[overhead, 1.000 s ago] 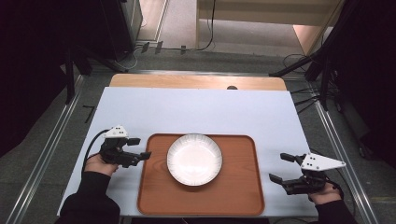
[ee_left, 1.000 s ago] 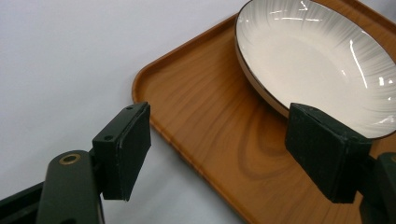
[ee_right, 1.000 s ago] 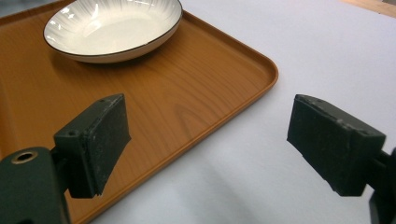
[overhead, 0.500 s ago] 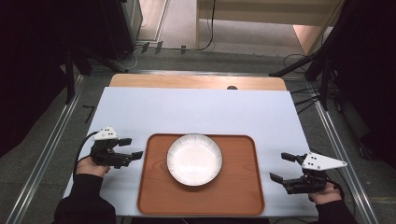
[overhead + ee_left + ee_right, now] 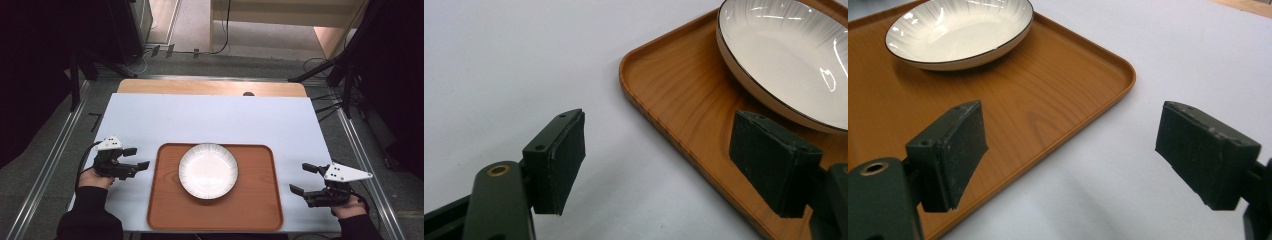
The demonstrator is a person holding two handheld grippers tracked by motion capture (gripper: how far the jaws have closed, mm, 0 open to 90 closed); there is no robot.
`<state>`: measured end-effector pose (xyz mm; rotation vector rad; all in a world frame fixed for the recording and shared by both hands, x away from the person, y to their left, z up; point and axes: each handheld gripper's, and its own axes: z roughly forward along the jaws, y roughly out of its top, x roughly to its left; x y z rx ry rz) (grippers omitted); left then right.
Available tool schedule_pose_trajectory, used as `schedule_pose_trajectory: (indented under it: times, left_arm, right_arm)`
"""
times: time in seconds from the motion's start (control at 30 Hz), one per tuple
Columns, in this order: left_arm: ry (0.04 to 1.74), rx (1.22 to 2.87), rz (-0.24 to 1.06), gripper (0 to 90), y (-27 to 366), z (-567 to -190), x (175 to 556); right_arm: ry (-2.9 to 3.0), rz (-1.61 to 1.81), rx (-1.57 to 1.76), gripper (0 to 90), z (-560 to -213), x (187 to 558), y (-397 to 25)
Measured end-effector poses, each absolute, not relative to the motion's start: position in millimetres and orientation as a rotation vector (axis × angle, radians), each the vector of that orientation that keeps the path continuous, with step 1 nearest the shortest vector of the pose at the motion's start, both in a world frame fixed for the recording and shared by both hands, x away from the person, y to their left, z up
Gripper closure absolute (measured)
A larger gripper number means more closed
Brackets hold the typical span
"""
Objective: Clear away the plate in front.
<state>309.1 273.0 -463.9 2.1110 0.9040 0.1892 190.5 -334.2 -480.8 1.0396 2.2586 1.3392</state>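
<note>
Plate and tray are sitting at the near middle of the white table: a round white plate with a thin dark rim, resting on the wooden tray toward its far half, nothing on it.

Either side of the tray, a person is holding a two-jaw gripper in each hand. The left gripper is hovering just beside the tray's left edge, jaws standing apart and holding nothing. Its own view is looking past its two black pads at the tray's rounded corner and the plate's near rim. The right gripper is waiting just off the tray's right edge, jaws also wide apart and empty.

Compared with a second ago, the left gripper is sitting farther left, having drawn back from the tray's edge onto bare table. The right gripper is sitting where it was, and plate and tray are lying unchanged. My reading is that the plate is set down and released, and the hands are clearing away or pausing before another reach.

Both forearms are cut off by the bottom of the high view. Dark surroundings beyond the table are hard to make out. Whether either gripper is touching the tabletop cannot be told.
</note>
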Motion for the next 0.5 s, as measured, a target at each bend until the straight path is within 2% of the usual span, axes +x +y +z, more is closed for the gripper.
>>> schedule_pose_trajectory:
  times: [0.5]
  left_arm:
    - [0.911,2.106,0.187,23.2,272.6,-464.2,309.2]
  right_arm:
    - [2.261,1.341,1.043,13.6,-480.9,190.4,-334.0]
